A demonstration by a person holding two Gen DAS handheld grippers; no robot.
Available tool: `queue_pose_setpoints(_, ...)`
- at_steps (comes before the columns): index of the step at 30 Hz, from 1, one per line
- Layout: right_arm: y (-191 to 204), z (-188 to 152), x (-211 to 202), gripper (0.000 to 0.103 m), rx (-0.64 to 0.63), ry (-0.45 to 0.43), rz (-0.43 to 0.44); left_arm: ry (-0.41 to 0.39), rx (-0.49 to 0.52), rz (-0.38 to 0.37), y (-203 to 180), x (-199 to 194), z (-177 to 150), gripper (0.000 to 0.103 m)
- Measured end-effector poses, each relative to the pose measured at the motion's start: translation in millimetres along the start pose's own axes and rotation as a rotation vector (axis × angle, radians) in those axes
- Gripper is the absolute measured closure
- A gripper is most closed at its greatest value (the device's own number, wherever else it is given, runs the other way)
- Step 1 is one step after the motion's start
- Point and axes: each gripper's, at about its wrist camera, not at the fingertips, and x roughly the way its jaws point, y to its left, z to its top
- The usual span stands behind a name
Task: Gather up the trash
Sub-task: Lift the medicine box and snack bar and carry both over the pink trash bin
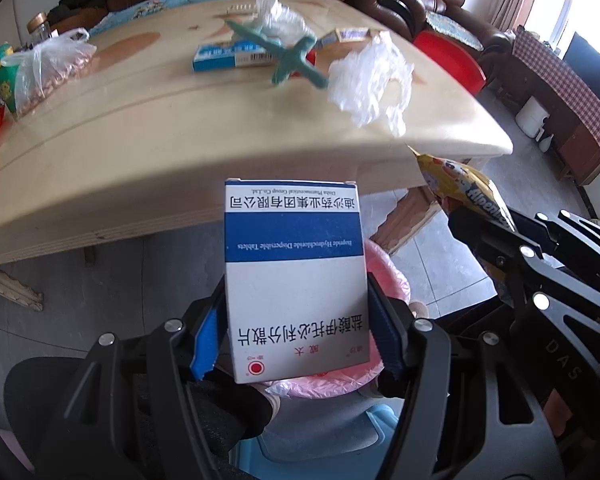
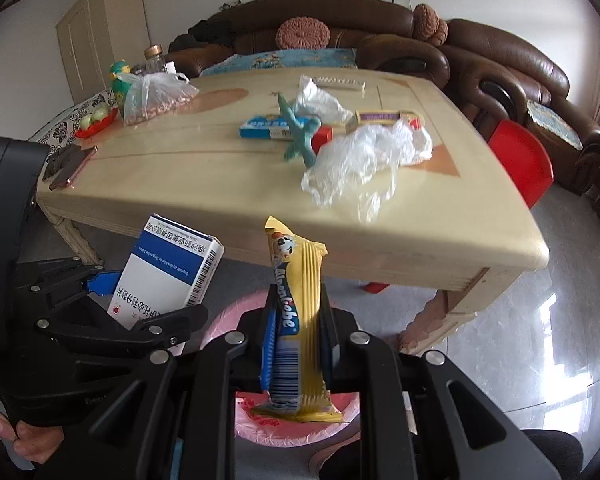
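- Clamping a white-and-blue medicine box [image 1: 296, 280] between its blue pads, the left gripper [image 1: 296, 320] holds it upright by its two side faces.
- Beside it, the right gripper [image 2: 296, 344] is pinched tight on a yellow candy wrapper [image 2: 298, 320], which stands up out of the jaws with its crimped end on top.
- Both pieces of trash hang over a bin lined with a pink bag [image 2: 256, 428], which sits on the tiled floor just under the grippers.
- Behind the bin stands a pale wooden table [image 2: 180, 184].
- On the tabletop lie a crumpled clear plastic bag [image 2: 364, 160], a teal cross-shaped toy [image 2: 300, 136], a blue-and-white box [image 2: 264, 128] and a second carton with purple print [image 2: 380, 117].
- At the table's far left corner sits a plastic bag of nuts [image 2: 152, 98], and near its front left edge a phone [image 2: 74, 172].
- Beyond the table are a brown leather sofa [image 2: 500, 56] and a red stool [image 2: 522, 160].
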Motion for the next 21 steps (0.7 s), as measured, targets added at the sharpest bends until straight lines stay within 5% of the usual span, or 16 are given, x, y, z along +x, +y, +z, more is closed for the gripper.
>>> queue_pose_setpoints(21, -20, -34, 114, 0.085, 0.037, 0.255, 0.025, 0.259, -0.066, -0.041, 16, 108, -8, 0.041)
